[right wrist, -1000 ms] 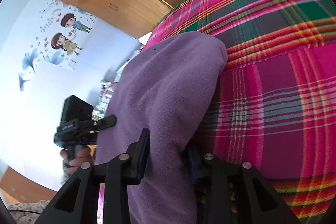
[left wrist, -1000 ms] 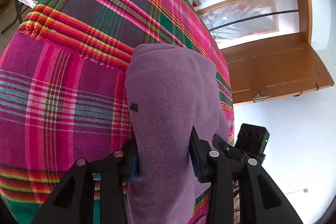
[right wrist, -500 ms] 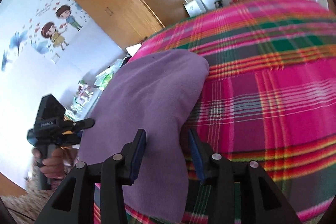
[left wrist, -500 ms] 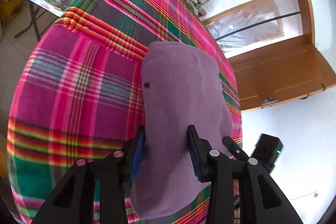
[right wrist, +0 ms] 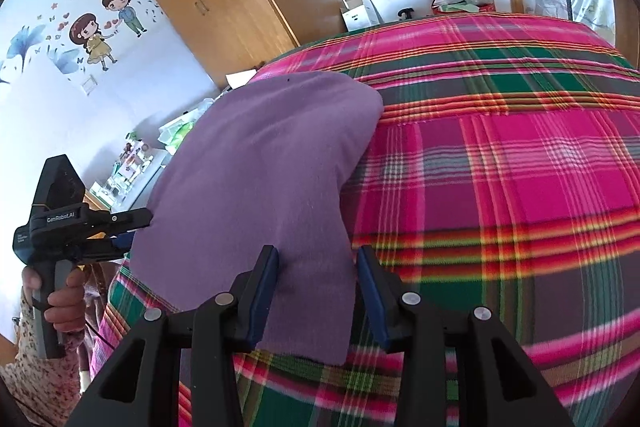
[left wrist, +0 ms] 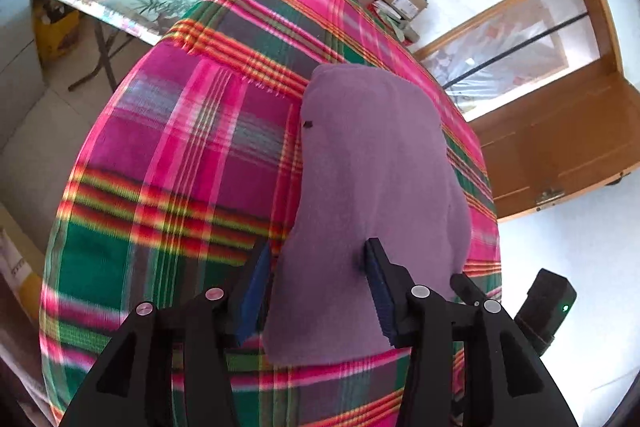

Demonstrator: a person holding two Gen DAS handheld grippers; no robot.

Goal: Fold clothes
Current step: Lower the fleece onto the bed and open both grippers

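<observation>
Both claws gape over the purple garment [left wrist: 372, 179] on the plaid blanket [left wrist: 192, 155], left claw [left wrist: 316, 287] opening.

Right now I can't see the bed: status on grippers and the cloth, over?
Left gripper opening, cloth between its jaws. Right gripper open, astride the cloth's near edge. Cloth flat on the plaid bedspread. Nothing in the way.

The folded garment [left wrist: 372, 187] lay on the bedspread [left wrist: 180, 167], centre frame. A cluttered table [left wrist: 120, 7] stood upper left behind it, a door [left wrist: 560, 147] at right.
</observation>
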